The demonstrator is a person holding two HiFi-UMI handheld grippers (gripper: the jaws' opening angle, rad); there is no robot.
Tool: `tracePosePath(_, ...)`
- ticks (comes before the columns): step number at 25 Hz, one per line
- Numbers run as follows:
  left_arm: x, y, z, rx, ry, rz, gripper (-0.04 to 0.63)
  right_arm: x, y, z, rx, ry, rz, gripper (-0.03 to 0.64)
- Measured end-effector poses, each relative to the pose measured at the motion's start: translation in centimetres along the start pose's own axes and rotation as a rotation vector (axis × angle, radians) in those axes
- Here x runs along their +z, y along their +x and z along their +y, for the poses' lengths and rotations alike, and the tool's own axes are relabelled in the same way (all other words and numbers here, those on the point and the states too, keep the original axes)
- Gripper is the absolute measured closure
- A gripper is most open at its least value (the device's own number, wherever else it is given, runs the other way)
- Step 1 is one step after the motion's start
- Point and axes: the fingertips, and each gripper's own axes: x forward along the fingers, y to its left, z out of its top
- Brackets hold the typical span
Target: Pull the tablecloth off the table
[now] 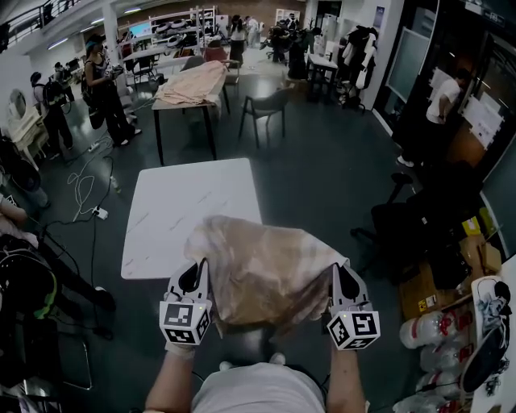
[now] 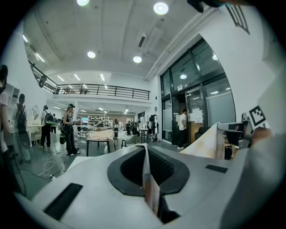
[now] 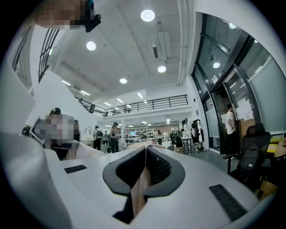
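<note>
The left hand-held gripper [image 1: 195, 273] is clamped tight on the tablecloth [image 1: 262, 270] at its nine o'clock edge, with the bare white counter [image 1: 185, 202] at eleven o'clock. The right hand-held gripper [image 1: 345, 276] pinches the three o'clock edge likewise. The cloth hangs between them, apparently clear of the counter, so the pull looks essentially done.

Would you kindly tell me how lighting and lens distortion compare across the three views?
Head view: dim, with darkened corners; only the white table reads bright. Left gripper view: strong fisheye inside a black ring, ceiling lights blown out. Right gripper view: the same fisheye and the same glaring lights overhead.
</note>
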Motion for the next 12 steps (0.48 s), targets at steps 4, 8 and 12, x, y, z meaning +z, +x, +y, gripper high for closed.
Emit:
tracePosePath(4,0.15,-0.53,0.50,0.022,0.003,-0.007,0.583,0.07,-0.16,-0.29,0.002,0.000,-0.003,0.588)
tracePosePath(8,-0.03,-0.86,0.76,0.038,0.002,-0.005,0.583,0.18,-0.29,-0.61,0.002,0.003,-0.010,0.588)
tracePosePath(12,-0.23,-0.84,1.00,0.047,0.003,-0.003,0.583,0.45,-0.07,-0.79,-0.002,0.006,-0.023,0.588)
